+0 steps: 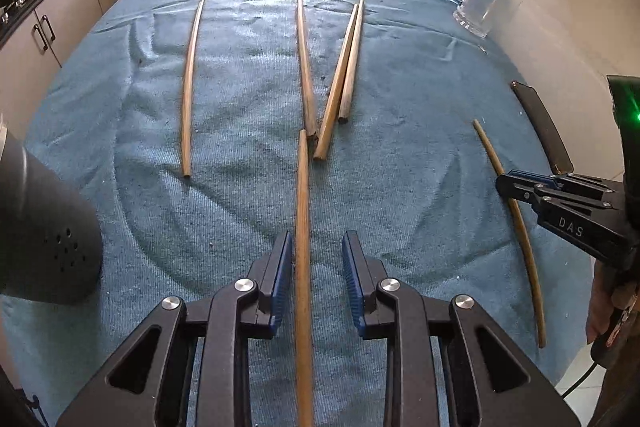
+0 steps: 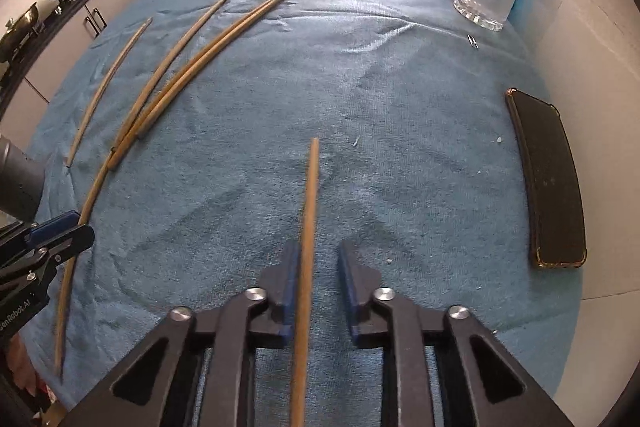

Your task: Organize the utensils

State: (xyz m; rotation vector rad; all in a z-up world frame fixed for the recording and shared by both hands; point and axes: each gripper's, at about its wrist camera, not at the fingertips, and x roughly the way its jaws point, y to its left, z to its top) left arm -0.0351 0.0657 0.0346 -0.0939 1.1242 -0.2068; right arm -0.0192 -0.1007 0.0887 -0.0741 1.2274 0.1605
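Picking up chopsticks looks like the step in hand, one for each hand-held gripper. The left hand-held gripper (image 1: 316, 267) has a chopstick (image 1: 303, 195) lying between its jaws. The stick sits close against the left blue pad, and there is a gap to the right pad, so the jaws are open and not squeezing it. The right hand-held gripper (image 2: 318, 275) is the same: its own chopstick (image 2: 310, 195) runs between the jaws, near the left pad, with a gap on the other side.

Both sticks lie on the blue towel (image 1: 400, 147). In the left wrist view, four more chopsticks (image 1: 306, 59) lie up at 12 o'clock, the glass mug (image 1: 482, 1) stands at about 1 o'clock, and the right hand-held gripper is out at 3 o'clock.

I think the next move is to squeeze each stick tight in the middle of the pads, then lift it. The mug may be where the sticks go, but I cannot be sure.

Both hand-held grippers tip steeply down at the towel, side by side.
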